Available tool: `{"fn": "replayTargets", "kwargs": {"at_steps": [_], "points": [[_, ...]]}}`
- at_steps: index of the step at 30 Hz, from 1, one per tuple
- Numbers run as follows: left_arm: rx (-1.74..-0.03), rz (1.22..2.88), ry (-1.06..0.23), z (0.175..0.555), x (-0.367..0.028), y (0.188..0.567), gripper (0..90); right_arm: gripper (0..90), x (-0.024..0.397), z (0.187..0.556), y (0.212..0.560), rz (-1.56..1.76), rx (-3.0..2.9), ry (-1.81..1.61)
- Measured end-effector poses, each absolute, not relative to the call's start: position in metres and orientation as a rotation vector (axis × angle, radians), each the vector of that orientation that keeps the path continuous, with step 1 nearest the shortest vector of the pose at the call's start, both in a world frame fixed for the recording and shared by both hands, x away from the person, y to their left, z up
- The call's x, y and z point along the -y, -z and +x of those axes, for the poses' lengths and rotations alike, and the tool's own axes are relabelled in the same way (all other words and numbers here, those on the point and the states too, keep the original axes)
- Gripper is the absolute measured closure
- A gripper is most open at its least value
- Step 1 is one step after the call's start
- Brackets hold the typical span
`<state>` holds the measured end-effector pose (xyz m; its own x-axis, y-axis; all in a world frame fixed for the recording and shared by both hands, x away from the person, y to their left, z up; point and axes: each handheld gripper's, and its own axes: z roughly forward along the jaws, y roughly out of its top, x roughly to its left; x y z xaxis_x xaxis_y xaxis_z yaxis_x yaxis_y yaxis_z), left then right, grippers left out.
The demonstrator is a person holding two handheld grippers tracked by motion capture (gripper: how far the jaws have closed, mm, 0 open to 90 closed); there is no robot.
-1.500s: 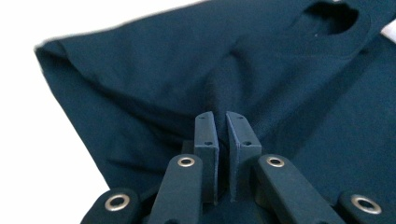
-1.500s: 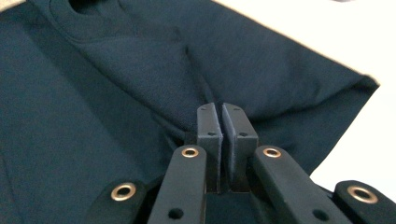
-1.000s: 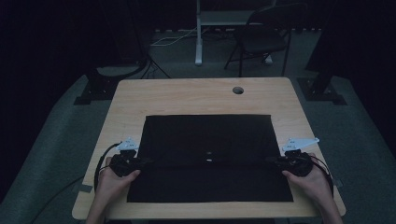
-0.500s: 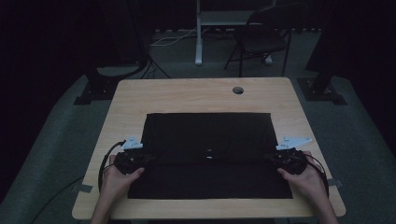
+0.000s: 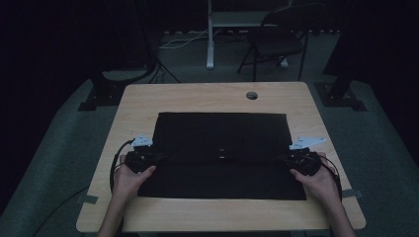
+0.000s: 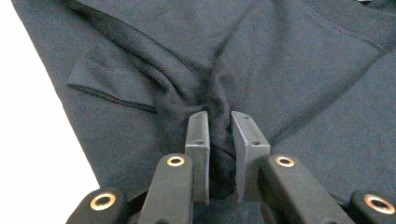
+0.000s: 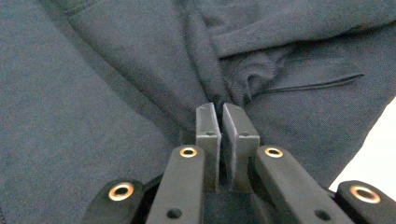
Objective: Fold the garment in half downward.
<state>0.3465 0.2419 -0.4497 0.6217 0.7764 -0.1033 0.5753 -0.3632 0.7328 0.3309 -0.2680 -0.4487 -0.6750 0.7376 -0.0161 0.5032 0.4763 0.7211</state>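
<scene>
A dark, near-black knitted garment [image 5: 222,143] lies spread flat across the middle of a pale wooden worktop [image 5: 197,98] with rounded corners; its far part forms a neat rectangle, and a fold line runs across it from one hand to the other, with the near part lying wider below; bare wood shows on every side of the cloth; a small round cable hole [image 5: 252,95] sits in the worktop beyond the garment's far edge, well apart from it.

The left claw [image 5: 157,158] is at the garment's left edge, clenched on a bunched ridge of the fabric; in the left gripper view the cloth is pinched between the two grey pads [image 6: 198,140], and creases fan away from the pinch; a short sleeve with a stitched hem [image 6: 112,88] lies flat just beside it, over the white-looking worktop edge. The right claw [image 5: 286,159] is at the right edge, likewise clamped on a gathered fold; in the right gripper view the pads [image 7: 208,128] stand nearly together with cloth squeezed between them, and another hemmed sleeve [image 7: 308,74] lies close by. The weave looks fine and ribbed, matte and soft.

Beyond the worktop, on grey carpet, stand a dark folding chair [image 5: 276,39] and a white post [image 5: 211,34]; nothing lies between the claws and the cloth.
</scene>
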Motion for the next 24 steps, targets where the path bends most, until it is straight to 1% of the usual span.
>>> {"fn": "replayTargets", "kwargs": {"at_steps": [5, 12, 14, 16, 18, 19, 20, 21, 24], "points": [[-1.056, 2.061, -0.326, 0.348, -0.244, 0.451, 78.3, 85.4, 0.269, 0.333, 0.45, 1.057, -2.393, -1.026], [-1.053, 2.067, -0.353, 0.345, -0.241, 0.451, 77.5, 85.7, 0.265, 0.332, 0.447, 1.036, -2.396, -0.978], [-1.051, 2.07, -0.358, 0.344, -0.24, 0.45, 76.6, 84.5, 0.264, 0.332, 0.446, 1.044, -2.401, -0.973], [-1.041, 2.079, -0.353, 0.342, -0.239, 0.449, 72.4, 80.0, 0.265, 0.331, 0.445, 1.049, -2.407, -0.985], [-1.025, 2.085, -0.369, 0.338, -0.237, 0.444, 68.2, 72.7, 0.265, 0.33, 0.443, 1.047, -2.415, -1.01], [-1.025, 2.085, -0.369, 0.338, -0.237, 0.444, 64.9, 72.7, 0.265, 0.33, 0.443, 1.047, -2.415, -1.01], [-1.017, 2.078, -0.377, 0.335, -0.237, 0.441, 64.9, 69.2, 0.265, 0.328, 0.44, 1.041, -2.414, -1.022], [-1.008, 2.071, -0.379, 0.333, -0.236, 0.437, 61.5, 66.7, 0.266, 0.327, 0.437, 1.032, -2.408, -1.032], [-0.972, 2.052, -0.407, 0.328, -0.234, 0.424, 55.5, 64.1, 0.266, 0.323, 0.427, 1.014, -2.388, -1.087]]}}
